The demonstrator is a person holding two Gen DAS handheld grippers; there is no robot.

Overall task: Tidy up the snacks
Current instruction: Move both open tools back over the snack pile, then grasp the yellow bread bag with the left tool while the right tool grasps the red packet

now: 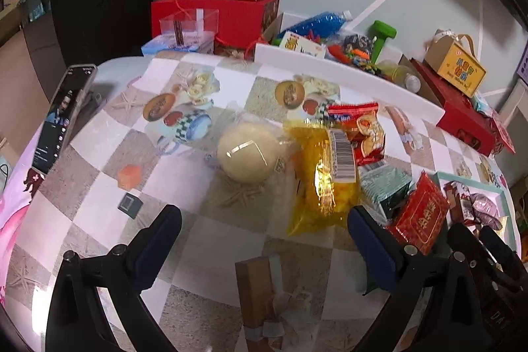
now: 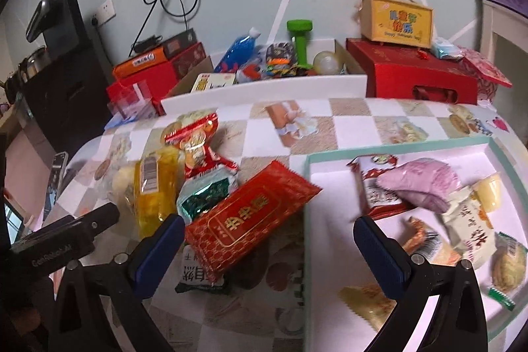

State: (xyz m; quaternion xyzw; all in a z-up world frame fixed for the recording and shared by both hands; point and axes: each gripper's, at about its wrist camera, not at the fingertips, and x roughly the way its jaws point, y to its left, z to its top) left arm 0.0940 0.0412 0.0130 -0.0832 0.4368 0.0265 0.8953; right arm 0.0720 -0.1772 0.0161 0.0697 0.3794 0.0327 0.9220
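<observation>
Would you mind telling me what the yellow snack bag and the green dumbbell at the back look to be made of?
The yellow snack bag looks like thin, glossy, translucent plastic film: it crinkles, throws sharp glints and carries a stuck-on barcode label. The green dumbbell has a smooth, matte, even green skin with soft highlights, probably a rubber or vinyl coating; its core cannot be seen.

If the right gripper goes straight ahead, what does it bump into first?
Probably the red snack packet. It lies just ahead of the open right gripper, towards its left finger, with the tray rim right beside it. Depth is hard to judge here.
</observation>
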